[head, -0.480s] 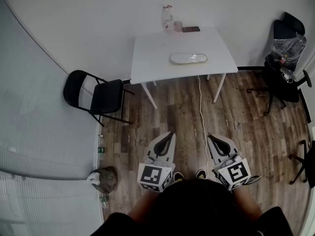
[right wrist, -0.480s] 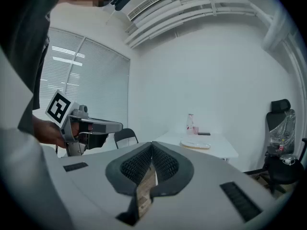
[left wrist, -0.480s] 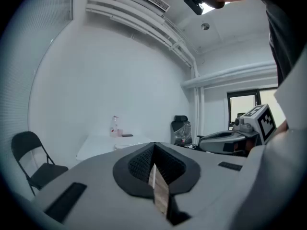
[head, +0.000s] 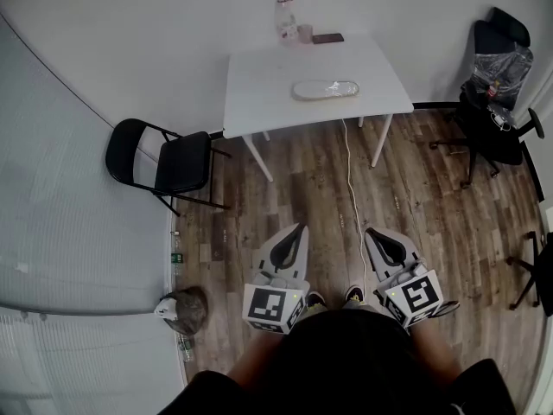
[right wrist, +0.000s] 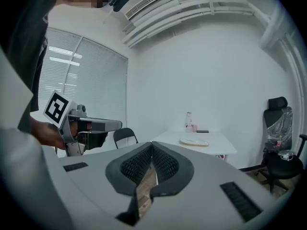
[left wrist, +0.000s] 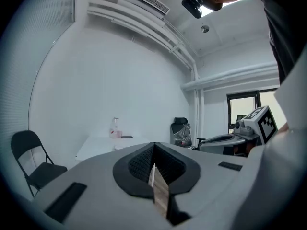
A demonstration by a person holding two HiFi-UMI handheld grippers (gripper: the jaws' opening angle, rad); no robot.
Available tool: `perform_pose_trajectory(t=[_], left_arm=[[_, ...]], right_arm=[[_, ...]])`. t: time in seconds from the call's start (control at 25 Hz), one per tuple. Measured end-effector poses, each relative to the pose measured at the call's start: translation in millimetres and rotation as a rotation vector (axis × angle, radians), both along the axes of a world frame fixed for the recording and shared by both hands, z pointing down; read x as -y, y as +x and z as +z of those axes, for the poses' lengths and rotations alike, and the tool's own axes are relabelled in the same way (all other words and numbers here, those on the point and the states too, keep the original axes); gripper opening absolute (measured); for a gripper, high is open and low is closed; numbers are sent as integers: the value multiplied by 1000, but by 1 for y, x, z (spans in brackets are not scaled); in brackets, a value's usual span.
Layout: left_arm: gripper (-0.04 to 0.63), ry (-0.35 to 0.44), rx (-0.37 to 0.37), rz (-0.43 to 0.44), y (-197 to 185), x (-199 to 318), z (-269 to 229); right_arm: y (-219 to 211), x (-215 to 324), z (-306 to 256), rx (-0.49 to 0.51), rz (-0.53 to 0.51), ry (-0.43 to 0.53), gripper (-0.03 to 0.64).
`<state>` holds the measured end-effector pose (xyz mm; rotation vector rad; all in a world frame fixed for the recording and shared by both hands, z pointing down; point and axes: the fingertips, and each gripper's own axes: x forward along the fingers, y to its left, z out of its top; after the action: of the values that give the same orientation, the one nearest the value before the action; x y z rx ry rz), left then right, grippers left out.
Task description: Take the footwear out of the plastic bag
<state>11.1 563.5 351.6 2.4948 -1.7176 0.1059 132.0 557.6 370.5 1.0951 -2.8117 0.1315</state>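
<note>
A clear plastic bag with pale footwear inside point(head: 326, 88) lies on the white table point(head: 259, 85) across the room; in the right gripper view the bag point(right wrist: 194, 142) shows flat on the tabletop. My left gripper point(head: 301, 226) and right gripper point(head: 371, 231) are held side by side over the wooden floor, far short of the table. Both point at the table. The left gripper point(left wrist: 153, 145) is shut with nothing between its pads. So is the right gripper point(right wrist: 152, 144).
A bottle point(head: 285, 20) and a dark phone point(head: 328, 38) stand at the table's far edge. A black folding chair point(head: 164, 164) is left of the table, an office chair point(head: 492, 119) right. A white cable point(head: 352, 180) runs across the floor. A grey bundle point(head: 183, 311) lies by the blinds.
In the head view the table and the chairs have slid a little up and left. Both grippers stay shut and side by side in nearly the same place.
</note>
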Motion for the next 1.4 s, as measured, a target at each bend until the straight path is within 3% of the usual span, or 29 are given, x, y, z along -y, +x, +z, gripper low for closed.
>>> perform_pose_trajectory(t=[0.36,0.56,0.92,1.4], left_arm=[[21,-26,-31,46,-25,-13,6],[21,12,-29,77,-33,-21,3],[21,1,-63,98,-46,-28,7],[21,-1,-62,100,-58,17,15]], right_arm=[[-27,-8,-10,67,-12,0,17],[-37,-20,-5,46,-12,16,17],[-40,-31,-4,65,15,3,17],[-50,19,-2,75,3,34,17]])
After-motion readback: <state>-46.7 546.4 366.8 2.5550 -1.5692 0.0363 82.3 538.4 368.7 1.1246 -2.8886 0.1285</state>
